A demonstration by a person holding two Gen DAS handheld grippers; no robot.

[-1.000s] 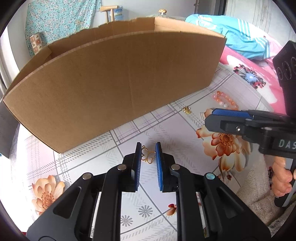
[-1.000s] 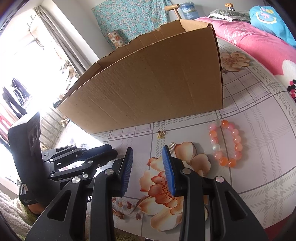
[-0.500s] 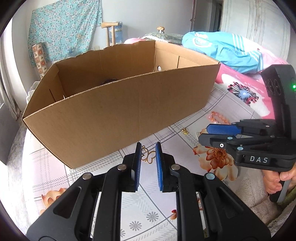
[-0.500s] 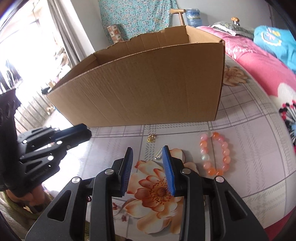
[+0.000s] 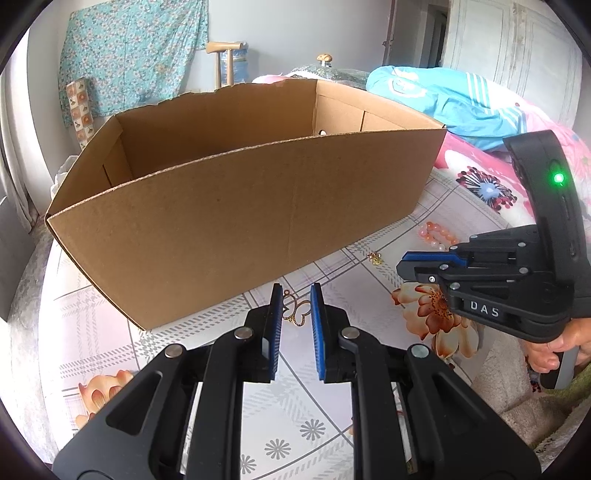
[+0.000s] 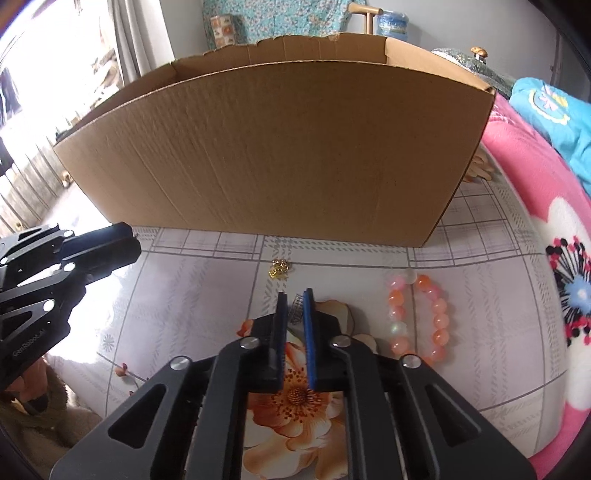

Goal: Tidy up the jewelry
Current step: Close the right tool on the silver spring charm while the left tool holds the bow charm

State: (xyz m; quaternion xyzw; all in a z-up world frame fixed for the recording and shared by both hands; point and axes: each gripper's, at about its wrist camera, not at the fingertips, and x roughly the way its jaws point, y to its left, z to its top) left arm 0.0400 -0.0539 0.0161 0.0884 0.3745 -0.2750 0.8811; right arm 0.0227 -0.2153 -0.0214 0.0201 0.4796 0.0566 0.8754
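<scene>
Jewelry (image 6: 419, 314) outside cardboard box (image 5: 236, 206)

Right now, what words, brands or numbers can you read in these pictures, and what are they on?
"DAS": white letters on the right gripper body, left wrist view.
"GenRobot.AI": small print on the left gripper body, right wrist view; only just readable.
The box shows no print.
The water jug label is too blurred to read.

Floral tablecloth (image 5: 207, 373), pink flowered bedding (image 6: 524, 177), blue garment (image 5: 454, 107)
</scene>
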